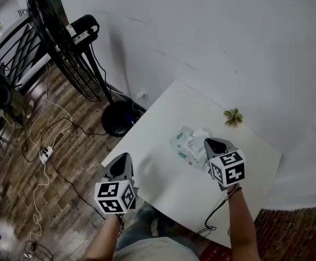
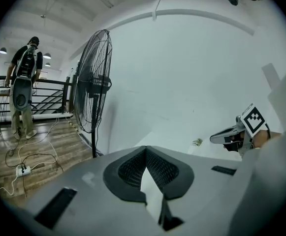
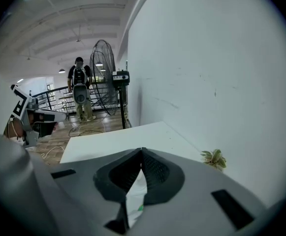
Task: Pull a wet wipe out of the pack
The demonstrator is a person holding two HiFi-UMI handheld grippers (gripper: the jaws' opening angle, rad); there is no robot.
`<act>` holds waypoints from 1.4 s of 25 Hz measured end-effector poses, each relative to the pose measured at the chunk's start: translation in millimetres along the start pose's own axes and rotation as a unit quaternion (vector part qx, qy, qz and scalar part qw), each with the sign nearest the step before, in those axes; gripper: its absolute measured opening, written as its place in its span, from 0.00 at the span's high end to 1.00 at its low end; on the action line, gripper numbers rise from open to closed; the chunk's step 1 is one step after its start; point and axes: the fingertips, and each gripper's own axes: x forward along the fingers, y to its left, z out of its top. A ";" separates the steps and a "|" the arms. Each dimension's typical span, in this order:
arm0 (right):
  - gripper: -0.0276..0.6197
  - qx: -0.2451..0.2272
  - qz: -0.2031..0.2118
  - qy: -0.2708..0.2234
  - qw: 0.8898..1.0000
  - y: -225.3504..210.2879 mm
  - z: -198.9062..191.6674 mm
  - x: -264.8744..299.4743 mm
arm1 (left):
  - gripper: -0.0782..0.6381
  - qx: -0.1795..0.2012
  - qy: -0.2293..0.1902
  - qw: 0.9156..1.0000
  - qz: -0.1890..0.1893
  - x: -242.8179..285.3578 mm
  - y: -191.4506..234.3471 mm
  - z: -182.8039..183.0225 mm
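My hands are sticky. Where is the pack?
In the head view, the pack lies near the middle of the white table, touching the tip of the right gripper, with the little plant beyond it.

Table (image 1: pixel 166 186) against the wall: wet wipe pack (image 1: pixel 187 145) lying near its middle, small plant (image 1: pixel 233 116) behind the pack at the wall side. Right gripper (image 1: pixel 212 144) over the pack's right end; left gripper (image 1: pixel 121 165) at the table's left edge, well apart from the pack. Fan (image 1: pixel 65 48) on the floor left of the table, power strip (image 1: pixel 44 154) further left.
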 end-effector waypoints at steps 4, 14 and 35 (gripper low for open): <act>0.95 0.002 -0.007 -0.009 1.000 -1.8 8.1 -8.1 | 0.89 0.001 -0.007 1.000 -0.005 -1.2 -3.1 7.1; 0.95 0.008 -0.017 -0.035 0.999 -7.7 29.8 -31.1 | 0.89 -0.001 -0.027 0.999 -0.017 4.3 -9.8 27.3; 0.95 0.119 -0.123 -0.178 0.969 -53.5 59.5 -154.7 | 0.89 0.033 -0.051 0.993 -0.106 49.4 -76.2 77.5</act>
